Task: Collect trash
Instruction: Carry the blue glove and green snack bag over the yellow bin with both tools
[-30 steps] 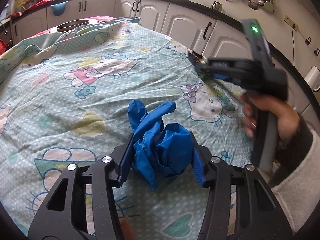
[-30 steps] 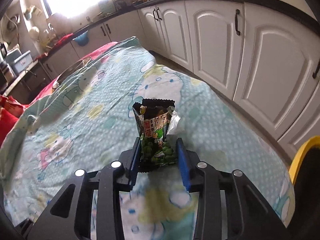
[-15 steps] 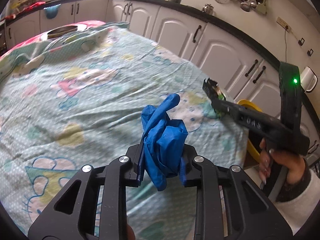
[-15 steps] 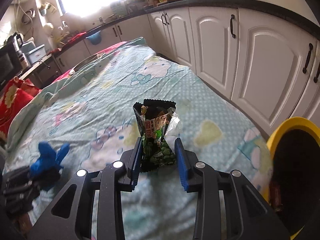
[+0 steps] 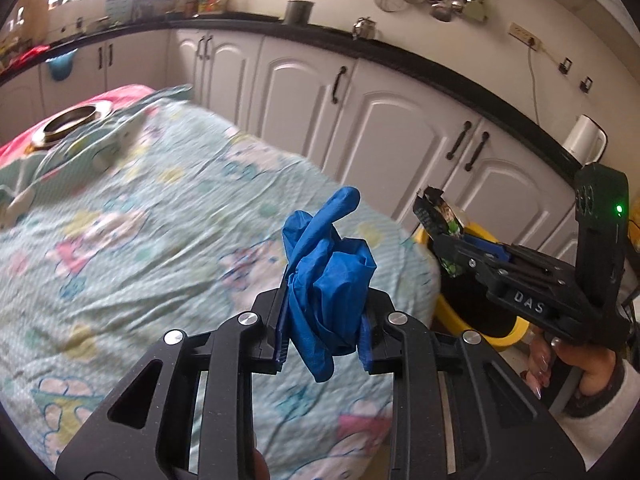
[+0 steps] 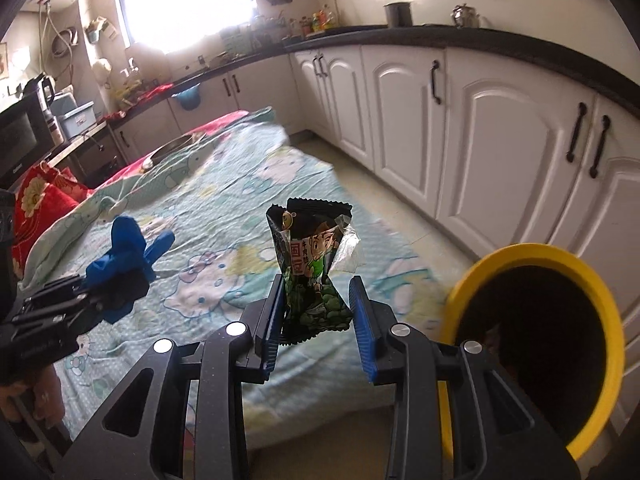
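Observation:
My left gripper is shut on a crumpled blue rubber glove and holds it in the air above the table's right end; the glove also shows in the right wrist view. My right gripper is shut on a black and green snack wrapper, held upright just left of a yellow-rimmed trash bin. In the left wrist view the right gripper holds the wrapper over the bin's near rim.
A table under a pale green cartoon-print cloth fills the left. White cabinets with a black counter run along the wall. A metal dish sits at the table's far end. A red cushion lies far left.
Both grippers have risen and swung right toward the yellow bin, carrying the glove and the wrapper. The bin has come fully into the right wrist view.

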Motion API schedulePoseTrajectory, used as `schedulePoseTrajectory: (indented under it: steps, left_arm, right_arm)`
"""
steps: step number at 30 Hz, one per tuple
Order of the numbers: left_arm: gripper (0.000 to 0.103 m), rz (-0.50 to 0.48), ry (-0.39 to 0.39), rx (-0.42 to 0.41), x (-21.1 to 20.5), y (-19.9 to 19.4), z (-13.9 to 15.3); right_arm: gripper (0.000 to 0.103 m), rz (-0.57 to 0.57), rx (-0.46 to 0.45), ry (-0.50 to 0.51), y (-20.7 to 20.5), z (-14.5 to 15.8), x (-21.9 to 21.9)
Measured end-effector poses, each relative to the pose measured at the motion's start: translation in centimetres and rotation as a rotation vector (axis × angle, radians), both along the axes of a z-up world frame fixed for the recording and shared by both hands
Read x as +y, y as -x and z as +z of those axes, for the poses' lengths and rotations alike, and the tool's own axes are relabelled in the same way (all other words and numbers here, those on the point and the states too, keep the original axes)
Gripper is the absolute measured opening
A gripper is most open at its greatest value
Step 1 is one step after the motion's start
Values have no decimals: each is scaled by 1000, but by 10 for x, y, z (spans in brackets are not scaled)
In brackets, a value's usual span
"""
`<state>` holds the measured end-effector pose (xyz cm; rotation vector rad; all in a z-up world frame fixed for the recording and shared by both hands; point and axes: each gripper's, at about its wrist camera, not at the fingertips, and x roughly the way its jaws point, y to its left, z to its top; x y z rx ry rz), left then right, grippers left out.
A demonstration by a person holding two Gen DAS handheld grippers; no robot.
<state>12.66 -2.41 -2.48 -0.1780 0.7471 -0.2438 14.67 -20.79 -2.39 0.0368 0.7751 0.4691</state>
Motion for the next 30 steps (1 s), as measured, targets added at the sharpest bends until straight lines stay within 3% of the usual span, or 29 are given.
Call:
schedulePoseTrajectory:
  steps: [14, 30]
  left_arm:
    - [19, -93, -5, -54, -53, -17, 22]
    - [20, -179, -5, -66, -109, -29, 26]
  right_arm:
    - [31, -135, -39, -23, 16, 15, -75]
    - [31, -299, -36, -46, 28, 12, -149]
